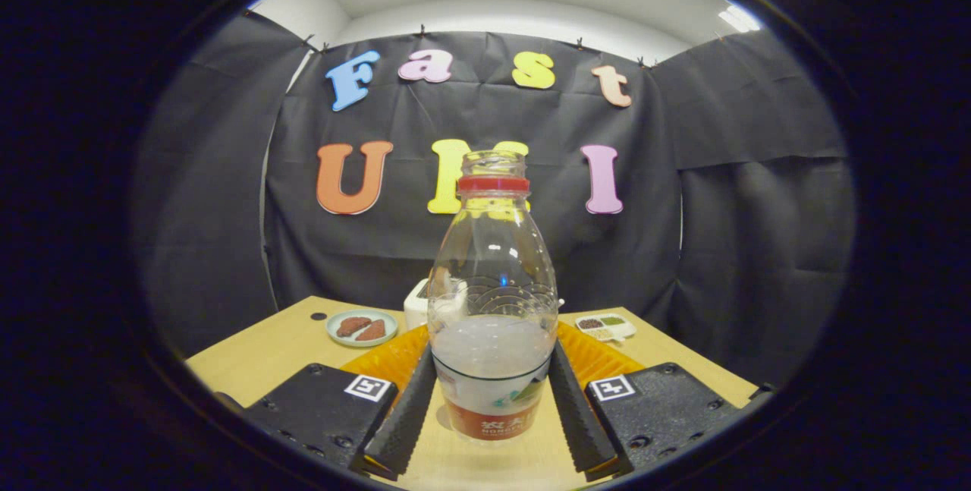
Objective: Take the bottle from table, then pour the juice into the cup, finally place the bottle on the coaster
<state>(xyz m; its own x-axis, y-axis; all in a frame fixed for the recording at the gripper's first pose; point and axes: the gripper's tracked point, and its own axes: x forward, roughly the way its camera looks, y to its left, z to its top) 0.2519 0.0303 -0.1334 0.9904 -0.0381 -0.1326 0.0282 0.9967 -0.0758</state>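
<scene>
You are at the first step: the bottle (491, 309) stands upright on the table (265, 354) between your fingers, dead ahead at 12 o'clock. The gripper (491, 407) looks closed on its lower body, both pads seeming to press its sides. Next, lift it straight, keeping the open neck up, toward whatever cup lies beyond; I cannot pick one out for certain

The clear bottle (491, 309) stands between the gripper (491, 407) fingers and hides most of what lies behind it. The orange mat (588, 358) shows as two slivers either side. A white object (419, 303) at far left of the bottle is mostly covered. The small divided dish (604, 325) at far right holds contents too small to identify.
</scene>
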